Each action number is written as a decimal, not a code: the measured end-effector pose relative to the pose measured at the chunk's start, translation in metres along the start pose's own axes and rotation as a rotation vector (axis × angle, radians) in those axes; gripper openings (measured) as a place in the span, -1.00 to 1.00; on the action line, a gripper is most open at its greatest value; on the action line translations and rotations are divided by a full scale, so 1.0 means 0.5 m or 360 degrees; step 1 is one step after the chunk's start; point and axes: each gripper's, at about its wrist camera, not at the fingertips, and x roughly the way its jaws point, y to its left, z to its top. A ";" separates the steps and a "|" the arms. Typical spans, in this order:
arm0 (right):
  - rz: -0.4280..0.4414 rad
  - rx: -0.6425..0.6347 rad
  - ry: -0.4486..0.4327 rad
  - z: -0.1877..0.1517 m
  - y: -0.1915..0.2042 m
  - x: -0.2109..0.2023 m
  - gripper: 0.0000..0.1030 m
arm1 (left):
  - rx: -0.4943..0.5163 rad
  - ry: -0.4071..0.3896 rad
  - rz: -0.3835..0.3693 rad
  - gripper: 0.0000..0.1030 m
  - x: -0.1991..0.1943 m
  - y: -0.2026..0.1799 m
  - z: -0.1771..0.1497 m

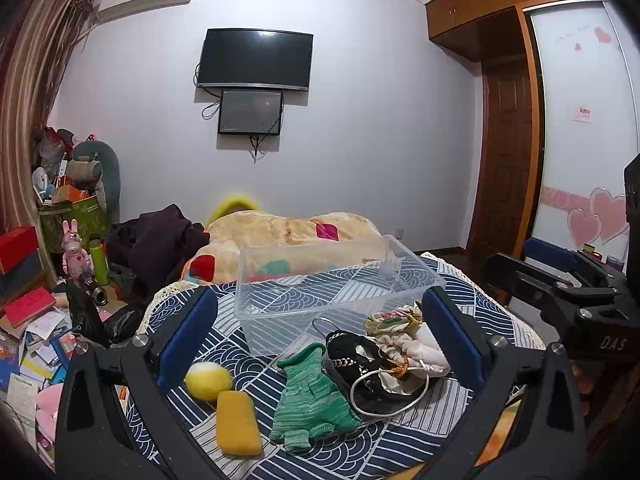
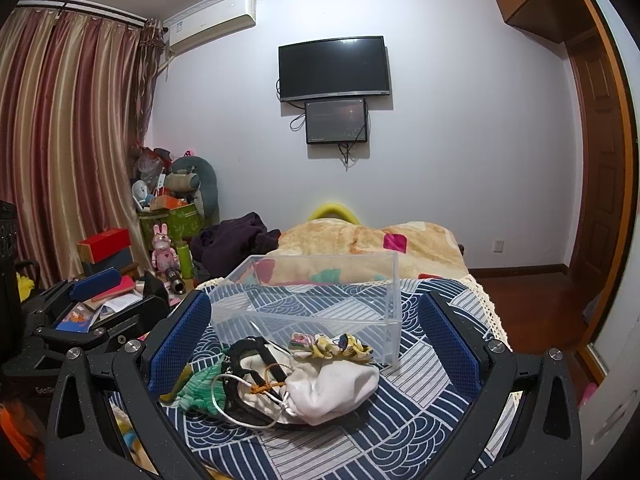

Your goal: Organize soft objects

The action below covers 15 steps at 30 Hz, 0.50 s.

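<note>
**Operator:** Ahead of both tools, on the bed (image 1: 472,308), sits an empty clear bin (image 1: 332,280). My left tool (image 1: 320,340) is spread wide, holding nothing. Between its fingers lie a yellow ball (image 1: 208,380), a yellow sponge (image 1: 238,424) and a green glove (image 1: 308,396).

**Listener:** And your right?

**Operator:** My right tool (image 2: 316,344) is also spread and empty, with a white drawstring pouch (image 2: 336,388) lying crosswise just ahead. The bin stands straight beyond it, so I judge the right nearer for the pouch.
</note>
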 end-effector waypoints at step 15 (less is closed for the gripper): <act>0.0007 -0.0005 -0.0007 0.000 0.005 -0.006 1.00 | 0.0004 -0.0006 0.0007 1.00 -0.003 -0.001 0.001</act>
